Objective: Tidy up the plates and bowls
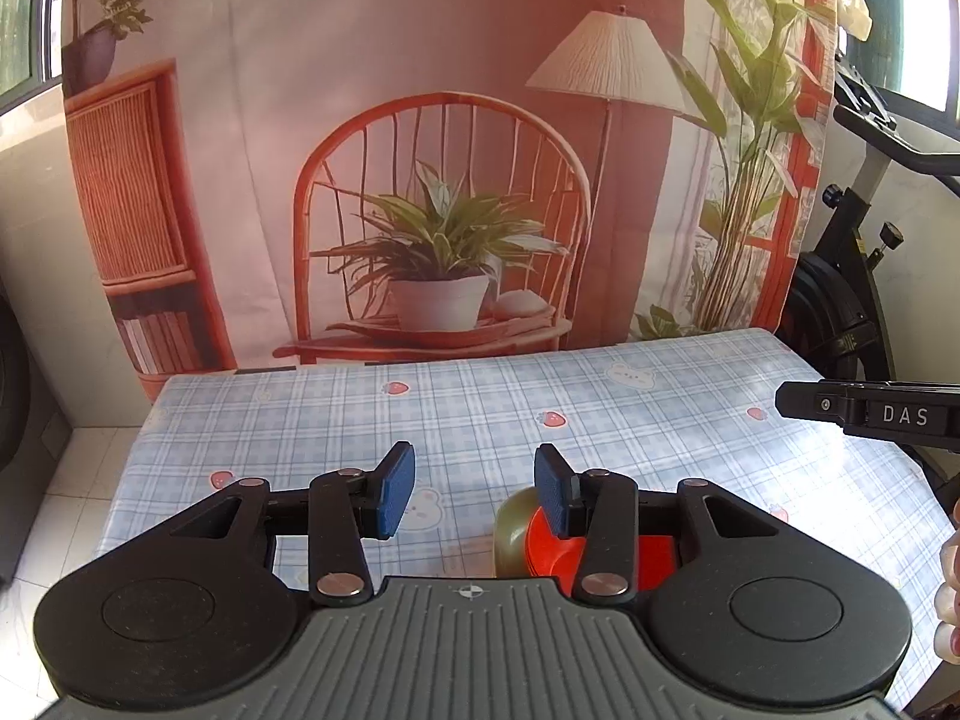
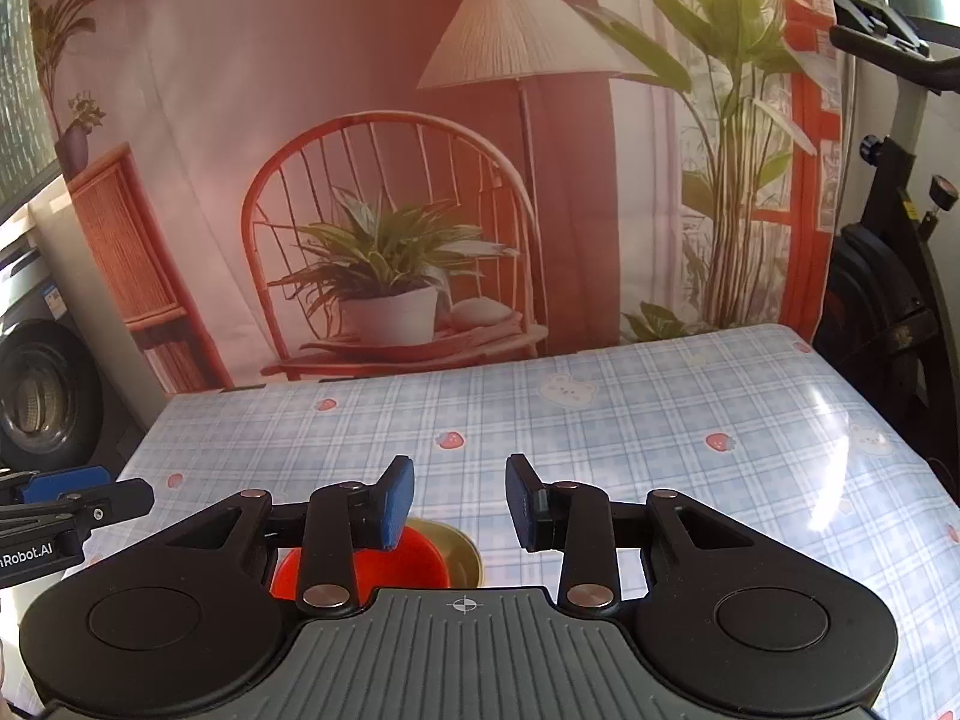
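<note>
A red bowl sits in or on an olive-green dish on the checked tablecloth, near the front edge. Both are mostly hidden behind my left gripper's right finger. My left gripper is open and empty, above and just left of them. In the right wrist view the red bowl and the green dish lie low, under my right gripper, which is open and empty. How the two dishes are stacked is hidden.
The right gripper's finger reaches in at the right edge of the left view; the left gripper shows at the left of the right view. A printed backdrop hangs behind the table. An exercise bike stands at the right.
</note>
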`<action>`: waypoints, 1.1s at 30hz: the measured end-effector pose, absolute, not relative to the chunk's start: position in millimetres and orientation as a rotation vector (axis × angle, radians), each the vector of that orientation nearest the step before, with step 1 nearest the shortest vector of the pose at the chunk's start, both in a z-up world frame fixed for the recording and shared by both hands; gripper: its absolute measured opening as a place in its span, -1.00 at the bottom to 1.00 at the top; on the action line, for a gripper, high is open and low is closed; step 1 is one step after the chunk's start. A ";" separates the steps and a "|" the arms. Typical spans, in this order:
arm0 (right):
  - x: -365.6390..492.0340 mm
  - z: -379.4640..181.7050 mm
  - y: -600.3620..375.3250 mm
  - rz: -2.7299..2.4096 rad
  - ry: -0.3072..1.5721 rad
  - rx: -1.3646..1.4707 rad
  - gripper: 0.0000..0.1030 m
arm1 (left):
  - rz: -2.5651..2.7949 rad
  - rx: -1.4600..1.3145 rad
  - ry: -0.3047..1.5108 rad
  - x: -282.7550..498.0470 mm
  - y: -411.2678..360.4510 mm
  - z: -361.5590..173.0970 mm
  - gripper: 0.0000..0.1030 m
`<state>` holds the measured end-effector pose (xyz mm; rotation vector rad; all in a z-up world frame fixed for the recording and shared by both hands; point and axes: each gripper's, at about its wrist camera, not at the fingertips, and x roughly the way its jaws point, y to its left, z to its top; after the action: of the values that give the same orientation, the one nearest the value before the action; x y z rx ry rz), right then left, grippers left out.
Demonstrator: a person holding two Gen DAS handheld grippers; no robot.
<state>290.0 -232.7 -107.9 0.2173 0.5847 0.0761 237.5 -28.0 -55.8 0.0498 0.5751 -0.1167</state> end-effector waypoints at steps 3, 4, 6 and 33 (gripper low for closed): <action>269.3 -80.9 -241.7 0.067 0.510 0.210 0.08 | -0.105 0.053 0.507 213.5 -27.1 -29.8 0.36; 262.9 -73.9 -243.9 0.068 0.488 0.206 0.21 | -0.104 0.053 0.485 206.0 -26.7 -22.5 0.47; 247.4 -57.5 -247.7 0.067 0.445 0.194 0.37 | -0.095 0.051 0.440 188.2 -26.2 -6.5 0.61; 97.8 48.4 -227.8 0.013 0.186 0.107 0.99 | 0.025 0.000 0.234 54.7 -19.3 94.7 0.82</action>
<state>97.8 -227.8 48.4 0.1067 0.1859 0.0134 54.7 -19.3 94.7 0.0003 0.2337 0.0246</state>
